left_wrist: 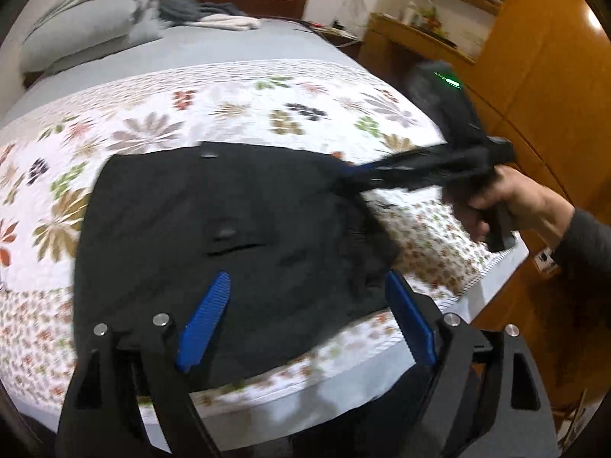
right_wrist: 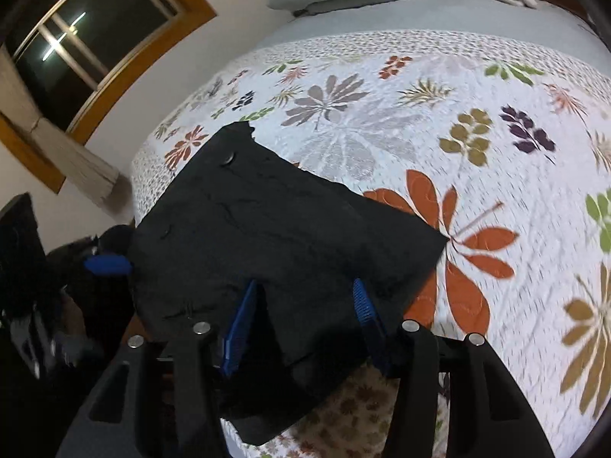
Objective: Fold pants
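Note:
The black pants (left_wrist: 229, 229) lie folded into a compact block on the floral bedspread (left_wrist: 236, 103), near the bed's front edge. They also show in the right wrist view (right_wrist: 275, 236). My left gripper (left_wrist: 305, 282) is open, its blue pads above the near edge of the pants. My right gripper (right_wrist: 305, 290) is open with its jaws over a corner of the pants; in the left wrist view its fingers (left_wrist: 355, 175) reach in from the right at the pants' far right corner, held by a hand (left_wrist: 504, 202).
Grey pillows (left_wrist: 88, 26) and loose clothes (left_wrist: 214, 15) lie at the head of the bed. A wooden wardrobe (left_wrist: 542, 57) and shelf stand to the right. A window (right_wrist: 88, 30) is on the left wall. The bed edge (left_wrist: 290, 400) is just below the pants.

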Demonstrator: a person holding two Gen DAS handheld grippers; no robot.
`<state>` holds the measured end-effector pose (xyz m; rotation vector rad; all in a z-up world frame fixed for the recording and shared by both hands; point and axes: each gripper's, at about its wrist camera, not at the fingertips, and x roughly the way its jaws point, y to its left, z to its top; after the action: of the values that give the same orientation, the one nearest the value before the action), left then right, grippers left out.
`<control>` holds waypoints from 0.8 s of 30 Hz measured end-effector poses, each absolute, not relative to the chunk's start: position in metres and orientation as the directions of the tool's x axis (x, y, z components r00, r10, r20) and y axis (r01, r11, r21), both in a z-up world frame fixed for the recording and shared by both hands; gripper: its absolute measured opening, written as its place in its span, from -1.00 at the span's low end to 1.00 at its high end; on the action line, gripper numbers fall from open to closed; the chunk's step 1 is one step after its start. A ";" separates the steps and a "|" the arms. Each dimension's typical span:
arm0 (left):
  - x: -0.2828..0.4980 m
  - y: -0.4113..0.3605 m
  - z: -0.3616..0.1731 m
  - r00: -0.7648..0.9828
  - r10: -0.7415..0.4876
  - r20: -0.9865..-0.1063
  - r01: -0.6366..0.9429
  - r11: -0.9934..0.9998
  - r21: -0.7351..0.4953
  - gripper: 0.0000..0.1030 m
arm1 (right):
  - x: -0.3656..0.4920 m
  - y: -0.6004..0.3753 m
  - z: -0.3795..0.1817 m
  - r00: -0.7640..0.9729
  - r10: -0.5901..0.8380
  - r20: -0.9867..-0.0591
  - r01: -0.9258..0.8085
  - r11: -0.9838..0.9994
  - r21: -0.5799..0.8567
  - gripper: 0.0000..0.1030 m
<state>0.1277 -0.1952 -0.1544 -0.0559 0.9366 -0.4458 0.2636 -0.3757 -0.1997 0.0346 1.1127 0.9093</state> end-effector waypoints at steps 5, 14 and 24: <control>0.134 -0.154 -0.145 0.555 -0.322 -0.767 0.280 0.941 -0.192 0.72 | 0.231 -0.383 -0.157 0.254 0.647 -0.719 -0.604 0.687 0.404 0.07; 0.140 -0.113 -0.140 0.558 -0.263 -0.787 0.214 0.962 -0.170 0.72 | 0.161 -0.328 -0.165 0.172 0.702 -0.691 -0.641 0.612 0.463 0.09; 0.154 -0.079 -0.132 0.537 -0.230 -0.811 0.140 0.973 -0.184 0.72 | 0.161 -0.357 -0.208 0.147 0.681 -0.717 -0.534 0.665 0.522 -0.09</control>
<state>0.1535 -0.0788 -0.1319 -0.1009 0.9796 -0.2204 0.1605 -0.3570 -0.2079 0.1561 1.1214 0.8799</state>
